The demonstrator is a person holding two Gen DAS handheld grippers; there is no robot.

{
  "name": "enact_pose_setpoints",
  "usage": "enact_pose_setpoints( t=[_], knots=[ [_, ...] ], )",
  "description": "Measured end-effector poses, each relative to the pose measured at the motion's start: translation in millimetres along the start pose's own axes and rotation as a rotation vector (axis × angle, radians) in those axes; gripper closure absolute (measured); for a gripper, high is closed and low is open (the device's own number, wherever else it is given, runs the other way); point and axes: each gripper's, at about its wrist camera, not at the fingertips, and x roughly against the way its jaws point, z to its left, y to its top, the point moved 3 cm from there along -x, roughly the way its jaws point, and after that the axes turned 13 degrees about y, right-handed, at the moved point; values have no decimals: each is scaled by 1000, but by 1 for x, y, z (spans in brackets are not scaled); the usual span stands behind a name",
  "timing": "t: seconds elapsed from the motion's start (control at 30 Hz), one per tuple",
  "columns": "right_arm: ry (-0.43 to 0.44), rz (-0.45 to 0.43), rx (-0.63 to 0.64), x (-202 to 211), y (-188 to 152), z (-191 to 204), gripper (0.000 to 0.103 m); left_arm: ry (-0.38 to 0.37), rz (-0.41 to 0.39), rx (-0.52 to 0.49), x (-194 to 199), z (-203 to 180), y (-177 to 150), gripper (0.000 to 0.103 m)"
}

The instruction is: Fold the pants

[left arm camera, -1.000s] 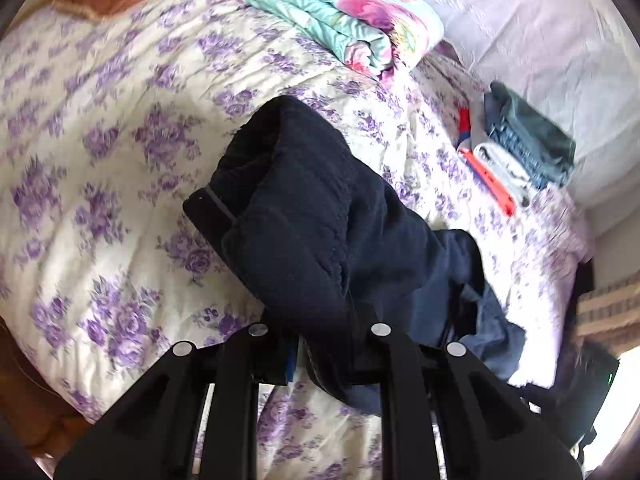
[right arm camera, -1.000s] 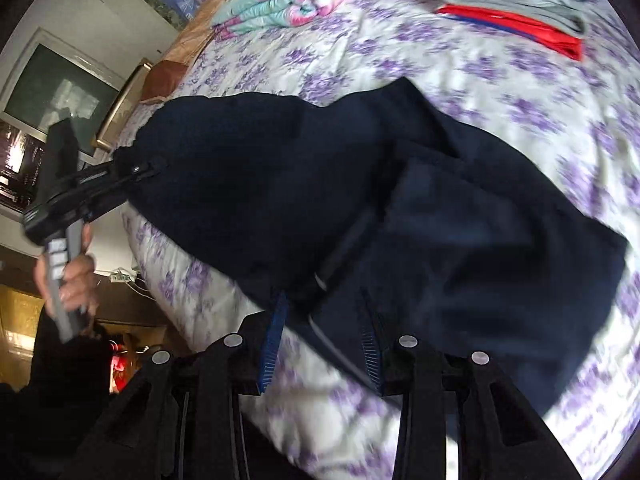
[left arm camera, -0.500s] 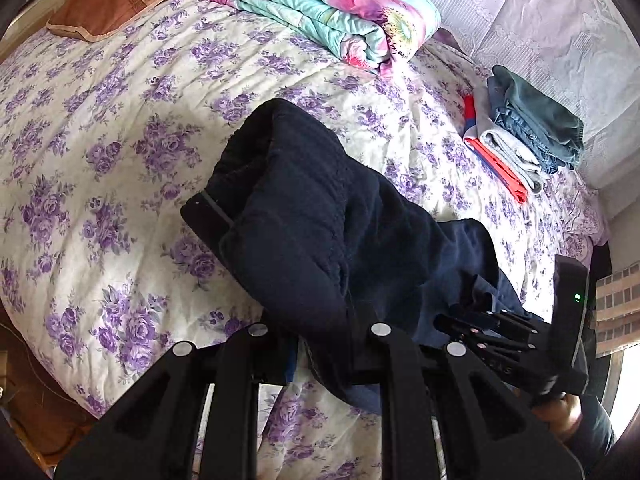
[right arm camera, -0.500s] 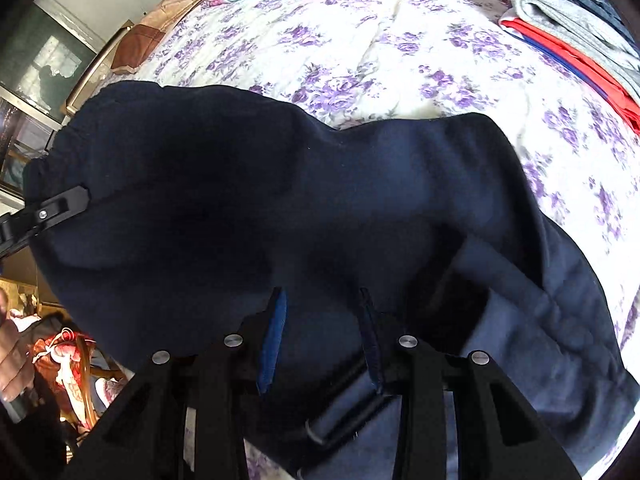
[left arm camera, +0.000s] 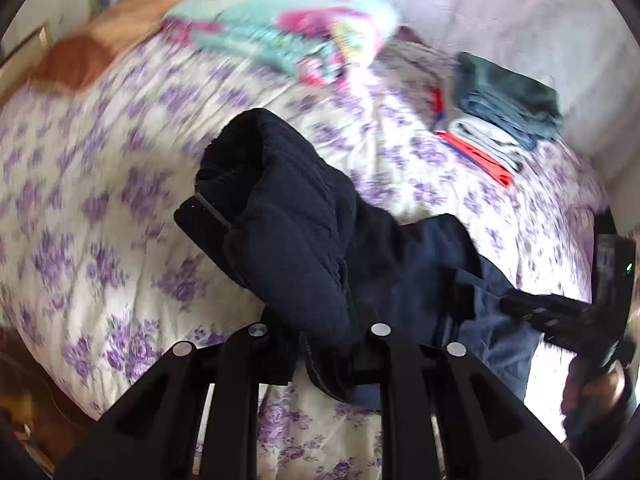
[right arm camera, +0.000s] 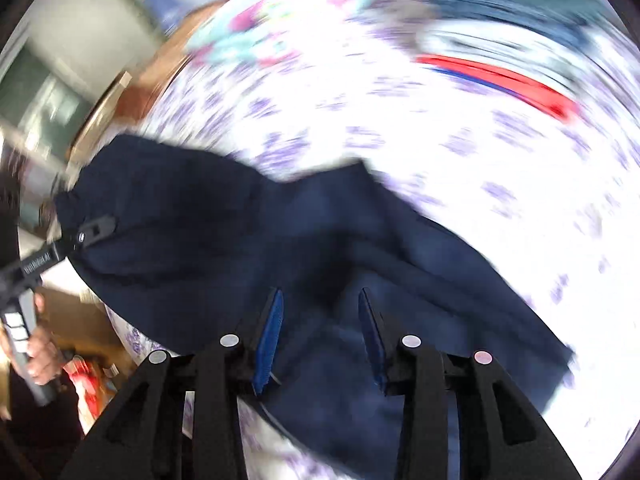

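Dark navy pants (left arm camera: 304,240) lie bunched on a bed with a purple-flowered sheet (left arm camera: 100,184). My left gripper (left arm camera: 320,336) is shut on a fold of the pants and holds it up off the sheet. In the right wrist view the pants (right arm camera: 248,240) spread across the bed edge. My right gripper (right arm camera: 320,320) is open, its blue pads (right arm camera: 270,328) apart just above the cloth. The left gripper also shows at the left of the right wrist view (right arm camera: 92,232), clamped on the waistband. The right gripper shows at the right of the left wrist view (left arm camera: 560,312).
A folded floral blanket (left arm camera: 288,28) and a brown pillow (left arm camera: 76,64) lie at the bed's far side. A stack of folded clothes (left arm camera: 500,116) with a red item sits far right. Both views are motion-blurred.
My right gripper has let go of the pants and opened, and has pulled back a little. My left gripper keeps its hold and has shifted; both cameras now blur.
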Motion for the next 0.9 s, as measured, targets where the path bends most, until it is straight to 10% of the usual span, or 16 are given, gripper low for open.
enact_pose_setpoints(
  t=[0.2,0.47,0.73,0.9],
  knots=[
    [-82,-122,-229,93,-77,-72,64,-47,-76,-153,34,-51,-3,88],
    [-162,-323,-468,177,-176,-136,63,-153,-146,-616,68,-199,-51,88],
    [-88,-302,-558,133,-207,-153,62,-155,201,-965,-40,-319,-156,69],
    [-66,-271,-473,122,-196,-130,47,-302,91,-931,18,-309,-141,45]
  ],
)
